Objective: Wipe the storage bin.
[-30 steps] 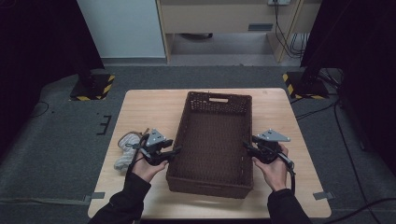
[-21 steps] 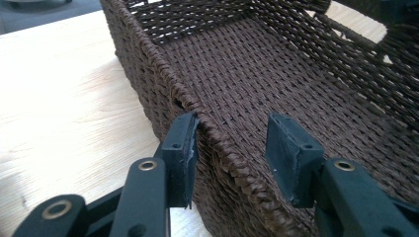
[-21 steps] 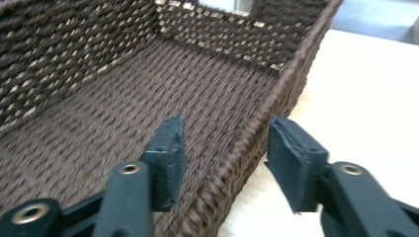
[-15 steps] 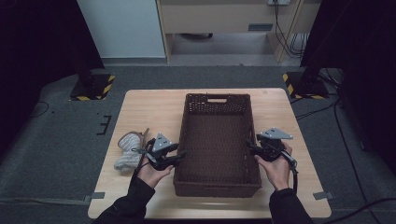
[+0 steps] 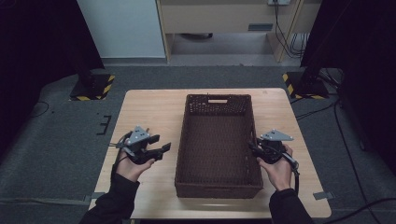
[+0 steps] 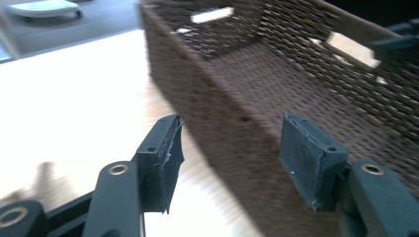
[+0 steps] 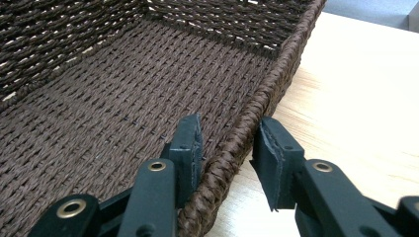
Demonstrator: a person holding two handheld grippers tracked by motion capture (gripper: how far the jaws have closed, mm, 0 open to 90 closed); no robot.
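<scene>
– High view first: the wooden table [image 5: 149,112] carries one big thing, a dark woven basket [image 5: 217,190], empty, lying lengthwise at the middle with its handle slot at the far end. How do you reckon it handles?

– Light for its bulk, I'd judge. Woven fibre over a long frame is stiff enough to keep its shape, but the walls will likely flex a little if squeezed hard. The rough weave should not slip.

– And where to take it?

– On the thick braided rim of the long sides, one gripper on each, about mid-length, so it doesn't swing or tip. One-sided, it would probably twist.

– The right gripper [image 5: 252,148]?

– Already there, at the right rim. In the right gripper view its jaws straddle the braid and have just been closing. The inner pad [image 7: 190,143] lies against the inside wall, and the outer one meets the rim from the table side, so it pinches the basket's edge.

– And the left gripper [image 5: 163,145]?

– Off the basket, just beside its left wall, over bare table. Its jaws have just been opening and stand spread, with nothing between the pads [image 6: 170,158]. The left gripper view looks along the wall at a slant.

– So the left rim needs catching next?

– That's my reading, before any lift.
</scene>
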